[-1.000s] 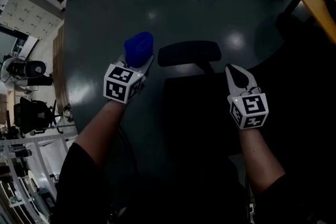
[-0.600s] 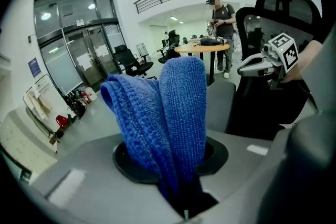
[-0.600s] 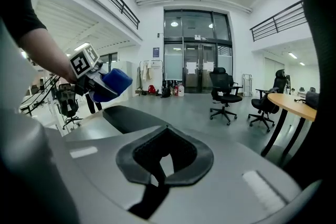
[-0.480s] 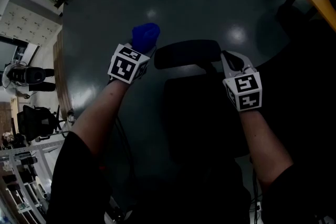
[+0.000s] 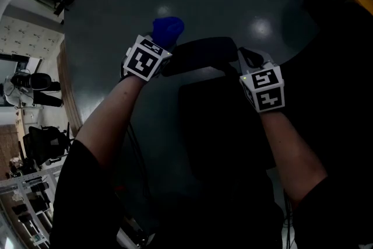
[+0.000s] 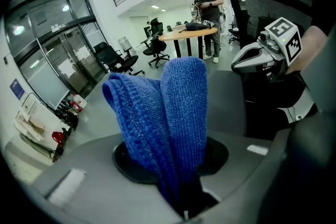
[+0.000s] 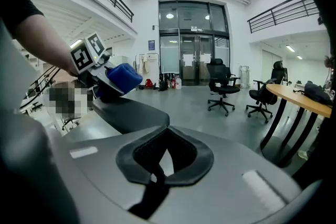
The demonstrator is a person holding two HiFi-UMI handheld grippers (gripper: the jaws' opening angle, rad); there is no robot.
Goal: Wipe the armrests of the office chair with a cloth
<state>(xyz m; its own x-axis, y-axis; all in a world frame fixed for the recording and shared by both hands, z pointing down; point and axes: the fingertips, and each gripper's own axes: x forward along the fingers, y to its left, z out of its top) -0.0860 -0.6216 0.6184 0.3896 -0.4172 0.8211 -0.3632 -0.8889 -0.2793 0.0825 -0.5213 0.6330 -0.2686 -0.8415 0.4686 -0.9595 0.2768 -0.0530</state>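
Above the grey office floor (image 5: 116, 3), both grippers have advanced to a dark pad (image 5: 204, 51), probably an armrest: the left gripper (image 5: 162, 44) pinches the blue cloth (image 5: 168, 27) ready to wipe, and the right gripper (image 7: 167, 134) is closed and empty.

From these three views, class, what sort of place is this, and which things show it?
Probably an open-plan office hall: wheeled office chairs on a bare grey floor, a wood-topped desk at the right, and tall glass doors at the far end.
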